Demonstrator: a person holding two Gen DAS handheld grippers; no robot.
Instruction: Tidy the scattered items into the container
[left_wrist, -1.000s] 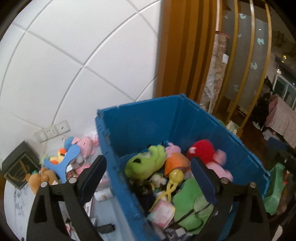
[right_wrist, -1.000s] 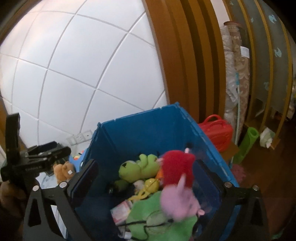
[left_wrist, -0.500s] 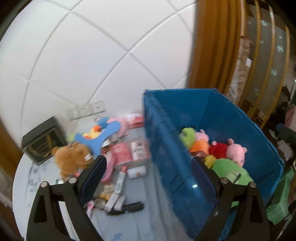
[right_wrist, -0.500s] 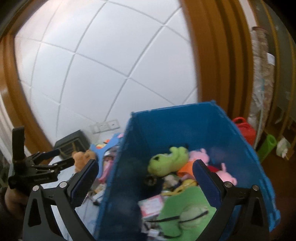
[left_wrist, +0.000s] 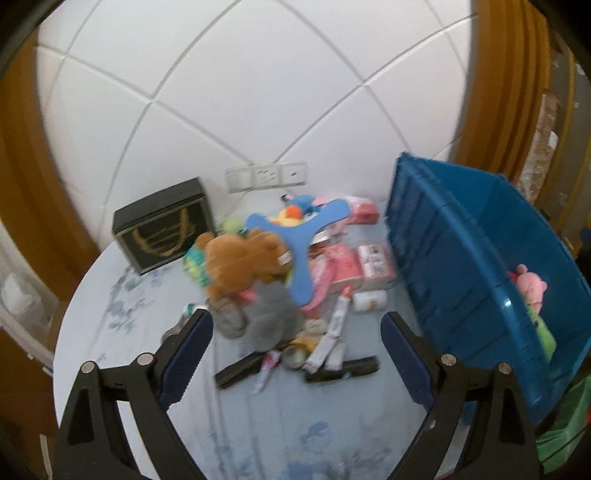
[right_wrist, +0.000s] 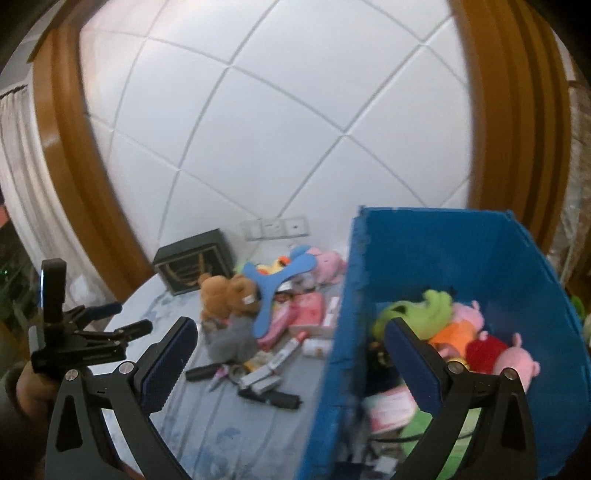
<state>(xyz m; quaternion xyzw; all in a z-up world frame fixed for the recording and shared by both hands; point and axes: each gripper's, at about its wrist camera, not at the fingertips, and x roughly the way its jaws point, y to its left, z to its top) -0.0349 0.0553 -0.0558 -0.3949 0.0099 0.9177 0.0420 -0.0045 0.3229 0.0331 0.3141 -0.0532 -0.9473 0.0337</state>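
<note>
A blue crate stands on the right of a pale round table; it also shows in the right wrist view, holding several plush toys, among them a green one and a red and pink pig. A pile lies left of the crate: a brown teddy, a blue three-armed toy, a grey plush, pink packets and black bars. My left gripper is open and empty above the table before the pile. My right gripper is open and empty over the crate's left wall.
A black box stands at the table's back left by the white tiled wall. Wall sockets sit behind the pile. My left gripper also shows at the left of the right wrist view. Wooden frames flank the wall.
Both views have swung left, away from the crate and toward the pile on the table. The red and pink pig now lies in the crate. Both grippers stay open.
</note>
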